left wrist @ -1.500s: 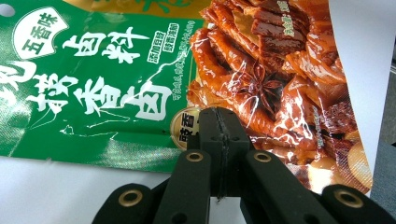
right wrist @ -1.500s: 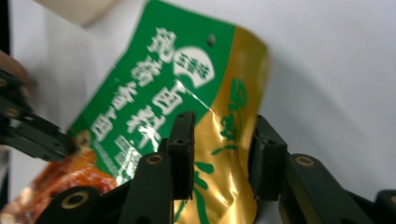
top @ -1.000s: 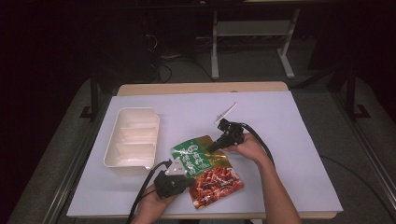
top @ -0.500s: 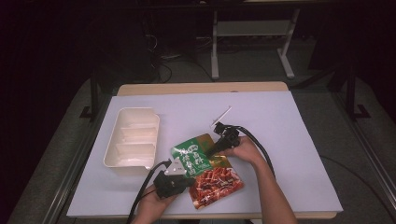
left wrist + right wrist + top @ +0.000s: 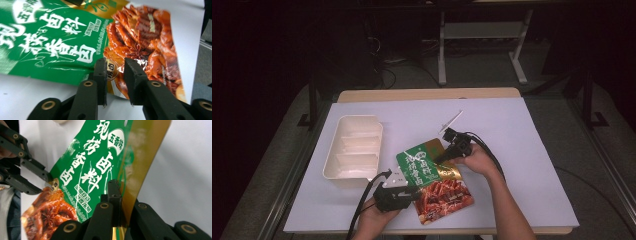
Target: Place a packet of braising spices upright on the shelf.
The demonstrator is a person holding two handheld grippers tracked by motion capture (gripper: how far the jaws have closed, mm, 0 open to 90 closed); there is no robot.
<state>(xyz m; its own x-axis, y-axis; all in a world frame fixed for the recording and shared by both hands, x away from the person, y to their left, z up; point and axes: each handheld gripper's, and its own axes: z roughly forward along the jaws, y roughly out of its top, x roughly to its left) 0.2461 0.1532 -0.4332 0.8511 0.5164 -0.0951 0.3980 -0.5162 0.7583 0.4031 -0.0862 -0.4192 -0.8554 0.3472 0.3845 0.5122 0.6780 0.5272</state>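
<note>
- Tray (image 5: 354,150), white and compartmented, sits at the left of the white table (image 5: 532,150), apart from the pouch.
- Left gripper (image 5: 398,194) has its jaws at the seasoning pouch (image 5: 434,180)'s near-left edge, a narrow gap between them; whether they pinch it is hard to tell.
- Pouch lies mid-table, its long axis running from the green far-left end to the red near-right end.
- Right gripper (image 5: 443,156) is clamped on the pouch's gold far edge, which hides one jaw.

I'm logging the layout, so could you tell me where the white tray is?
In the high view the white tray sits on the table's left side, just left of the green and red sauce packet.
</note>
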